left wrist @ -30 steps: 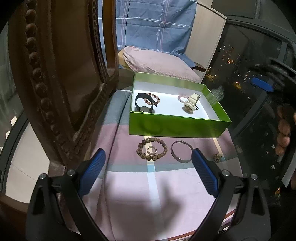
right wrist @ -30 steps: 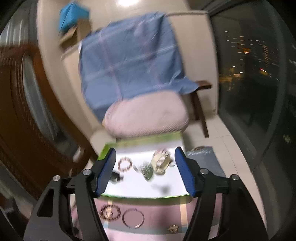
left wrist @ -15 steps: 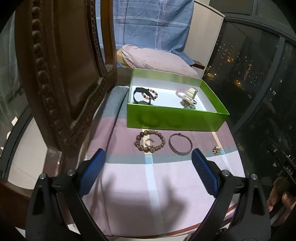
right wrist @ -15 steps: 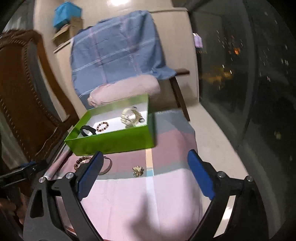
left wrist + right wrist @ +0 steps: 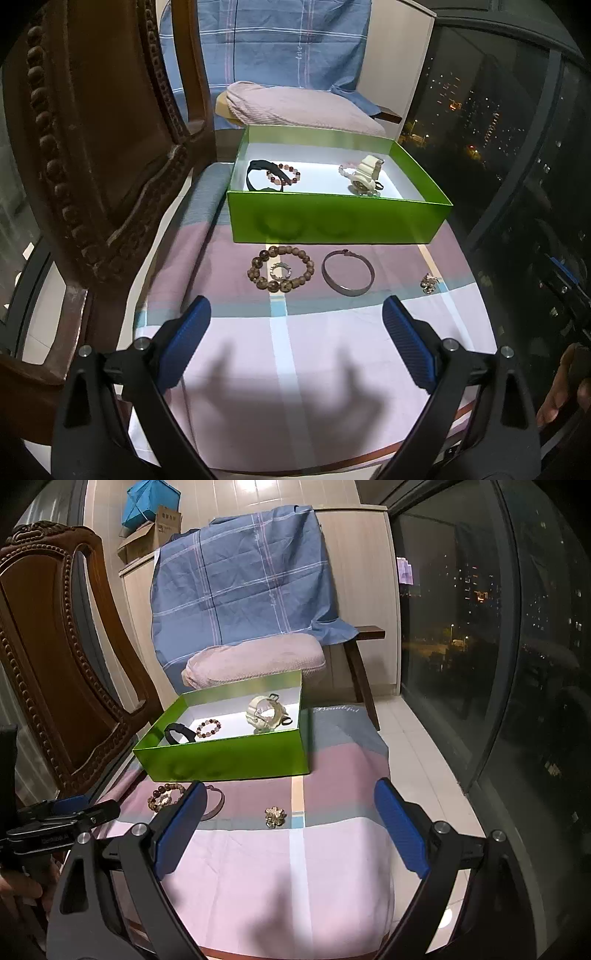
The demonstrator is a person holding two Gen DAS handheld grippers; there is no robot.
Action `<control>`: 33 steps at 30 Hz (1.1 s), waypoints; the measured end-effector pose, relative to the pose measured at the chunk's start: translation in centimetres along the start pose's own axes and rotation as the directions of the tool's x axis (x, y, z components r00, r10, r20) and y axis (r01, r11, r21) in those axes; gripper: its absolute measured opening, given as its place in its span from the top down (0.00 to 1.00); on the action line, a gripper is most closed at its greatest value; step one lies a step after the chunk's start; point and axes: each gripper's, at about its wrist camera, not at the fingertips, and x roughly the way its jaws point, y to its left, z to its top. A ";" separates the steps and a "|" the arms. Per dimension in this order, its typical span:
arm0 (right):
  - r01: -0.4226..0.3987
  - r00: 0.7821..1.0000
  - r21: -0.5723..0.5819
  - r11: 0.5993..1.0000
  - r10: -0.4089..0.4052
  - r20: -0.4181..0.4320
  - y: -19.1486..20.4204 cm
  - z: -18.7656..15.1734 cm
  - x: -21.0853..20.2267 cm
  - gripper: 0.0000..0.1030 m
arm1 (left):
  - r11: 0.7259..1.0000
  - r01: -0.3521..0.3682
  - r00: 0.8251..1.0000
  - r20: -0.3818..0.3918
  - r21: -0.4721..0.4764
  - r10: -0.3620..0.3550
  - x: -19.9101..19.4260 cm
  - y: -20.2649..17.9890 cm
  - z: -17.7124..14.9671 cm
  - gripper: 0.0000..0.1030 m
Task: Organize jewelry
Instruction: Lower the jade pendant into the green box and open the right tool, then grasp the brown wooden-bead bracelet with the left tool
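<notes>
Both grippers hang over the near end of the cloth (image 5: 295, 369), and neither one has anything in it. The left gripper (image 5: 295, 332) stands wide open, its blue pads (image 5: 188, 336) well apart with only pale cloth showing between them; its shadow falls on the fabric just below. The right gripper (image 5: 290, 819) is spread just as wide, blue pads (image 5: 400, 834) clear of everything, touching nothing.

Out past the left gripper's tips, three pieces lie loose on the pink stripe of the cloth. Farthest left is the bead bracelet (image 5: 281, 268), a ring of brown beads with a small silvery ring (image 5: 280, 271) lying inside it. Just right of it sits the bangle (image 5: 348, 273), a plain grey band, close to the beads but apart from them. Well off to the right lies the brooch (image 5: 428, 283), small and glinting; in the right wrist view that brooch (image 5: 275, 816) shows between the right gripper's fingers, a little beyond them, gold-toned.

Beyond the loose pieces stands the green box (image 5: 332, 221), open-topped, its near wall just behind the beads and bangle. Inside, on the left, a black band (image 5: 258, 171) lies against a small bead bracelet (image 5: 284, 176); on the right sits a white watch (image 5: 365, 175) touching a pale bead string.

At the left edge of the right wrist view, the left gripper's black frame shows beside a hand (image 5: 22, 886).
</notes>
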 end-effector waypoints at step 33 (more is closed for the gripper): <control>-0.025 0.994 -0.071 0.997 0.017 -0.111 2.3 -1.6 3.0 0.13 | 0.997 -0.030 0.993 -0.119 -0.078 0.020 5.7 2.2 0.5 0.18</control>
